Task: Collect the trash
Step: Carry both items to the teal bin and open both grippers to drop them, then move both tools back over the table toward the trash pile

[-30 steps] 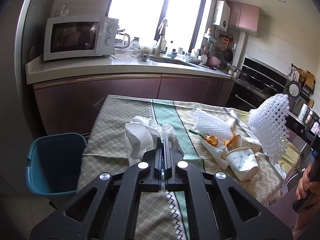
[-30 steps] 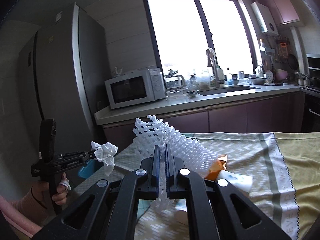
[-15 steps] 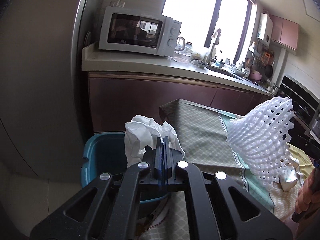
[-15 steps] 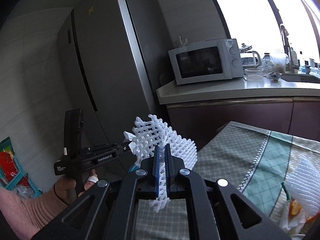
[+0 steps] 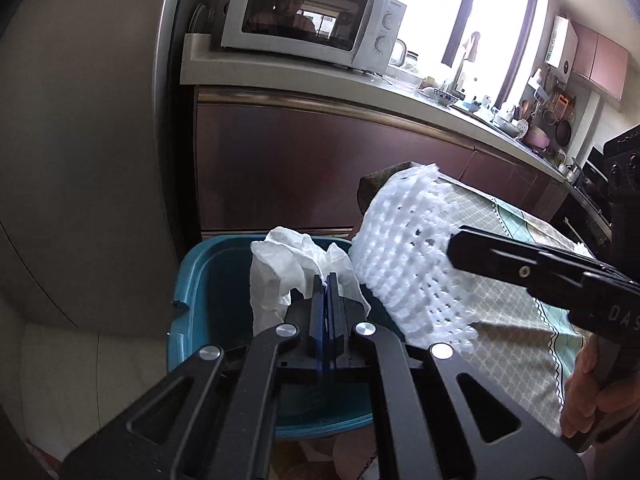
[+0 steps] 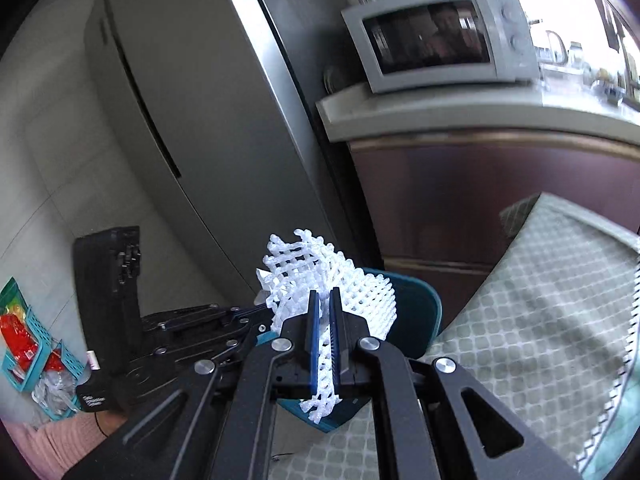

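White tissue [image 5: 294, 268] sits pinched in my left gripper [image 5: 327, 280] above the teal bin [image 5: 208, 280]; my right gripper [image 6: 325, 300] clamps foam net [image 6: 320, 280] just beside it, over the bin's table-side rim.

A home kitchen is showing here: a microwave [image 5: 308, 36] is sitting on a long countertop [image 5: 360, 88] over maroon cabinets [image 5: 304, 168], beside a tall steel fridge [image 6: 192, 120], with utensils hanging by a bright window [image 5: 460, 20].
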Tool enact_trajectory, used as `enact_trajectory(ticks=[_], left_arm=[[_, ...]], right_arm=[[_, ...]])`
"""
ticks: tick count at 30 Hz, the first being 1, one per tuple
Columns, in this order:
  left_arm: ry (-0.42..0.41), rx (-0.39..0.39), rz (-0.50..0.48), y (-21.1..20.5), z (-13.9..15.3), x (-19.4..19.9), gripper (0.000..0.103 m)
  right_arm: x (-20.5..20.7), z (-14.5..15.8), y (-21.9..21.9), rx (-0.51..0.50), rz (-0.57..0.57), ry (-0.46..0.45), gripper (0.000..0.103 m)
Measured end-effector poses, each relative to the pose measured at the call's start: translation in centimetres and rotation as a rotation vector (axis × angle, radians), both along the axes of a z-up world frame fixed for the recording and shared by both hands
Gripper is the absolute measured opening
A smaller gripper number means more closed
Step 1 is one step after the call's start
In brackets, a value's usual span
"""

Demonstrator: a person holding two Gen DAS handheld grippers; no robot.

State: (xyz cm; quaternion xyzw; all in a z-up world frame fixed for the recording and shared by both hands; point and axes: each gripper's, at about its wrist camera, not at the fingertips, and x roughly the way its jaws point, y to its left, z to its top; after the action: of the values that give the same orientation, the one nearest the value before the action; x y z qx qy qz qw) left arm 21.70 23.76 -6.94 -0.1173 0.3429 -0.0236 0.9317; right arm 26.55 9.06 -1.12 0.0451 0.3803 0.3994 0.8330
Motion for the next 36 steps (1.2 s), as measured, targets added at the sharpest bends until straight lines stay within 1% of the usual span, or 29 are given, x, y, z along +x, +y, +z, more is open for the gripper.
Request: enact_trajectory(ticks=[3, 5, 6, 7, 9, 11, 15, 19, 20, 22, 25, 28, 32, 34, 36], left_arm=[[0.027, -0.009, -0.007, 0.3, -1.4, 1.1, 0.002], [0.042, -0.015, -0.005, 0.5, -2.2, 1.6, 0.003], [0.051, -0.021, -0.005, 0.5, -2.5, 1.8, 0.006], [0.060, -0.026, -0.002, 0.6, -2.9, 2.2, 0.012], [0.067, -0.031, 0.006, 0.7, -3.6, 2.3, 0.019], [0.070, -0.034, 0.010, 0.6, -4.0, 2.3, 0.020], [0.065, -0.030, 0.006, 0.3, -4.2, 1.9, 0.021], [0.023, -0.025, -0.012, -0.8, -3.1, 0.8, 0.027], [0.008, -0.019, -0.019, -1.2, -2.7, 0.4, 0.029], [-0.026, -0.007, -0.038, -2.2, -1.7, -0.6, 0.036], [-0.083, 0.022, -0.081, -4.2, 0.1, -2.5, 0.042], [-0.128, 0.017, -0.139, -6.4, 1.7, -4.2, 0.048], [-0.166, 0.005, -0.247, -10.5, 3.0, -5.9, 0.050], [-0.173, -0.005, -0.311, -13.0, 3.5, -6.5, 0.051], [-0.173, -0.007, -0.375, -15.4, 3.7, -7.5, 0.051]], right_arm=[[0.7, -1.1, 0.8, -0.041, -0.013, 0.034, 0.005], [1.1, -1.7, 0.9, -0.051, -0.022, 0.065, 0.007], [1.2, -2.0, 0.6, -0.058, -0.034, 0.077, 0.007], [1.4, -2.3, 0.7, -0.066, -0.044, 0.086, 0.009], [1.5, -2.7, 0.5, -0.068, -0.051, 0.104, 0.010], [1.5, -2.9, 0.1, -0.058, -0.055, 0.113, 0.012], [1.1, -2.9, -0.7, -0.044, -0.063, 0.100, 0.016], [0.4, -2.4, -2.0, -0.017, -0.067, 0.080, 0.022], [-0.2, -2.0, -2.6, -0.009, -0.069, 0.067, 0.025], [-1.4, -1.3, -3.8, 0.000, -0.069, 0.039, 0.029], [-3.7, 0.1, -6.4, 0.014, -0.078, -0.008, 0.036], [-5.9, 1.6, -9.7, 0.030, -0.107, -0.048, 0.038], [-8.9, 3.1, -14.5, 0.045, -0.165, -0.094, 0.041], [-10.5, 3.8, -17.2, 0.042, -0.209, -0.121, 0.041], [-12.0, 4.1, -20.2, 0.047, -0.264, -0.128, 0.042]])
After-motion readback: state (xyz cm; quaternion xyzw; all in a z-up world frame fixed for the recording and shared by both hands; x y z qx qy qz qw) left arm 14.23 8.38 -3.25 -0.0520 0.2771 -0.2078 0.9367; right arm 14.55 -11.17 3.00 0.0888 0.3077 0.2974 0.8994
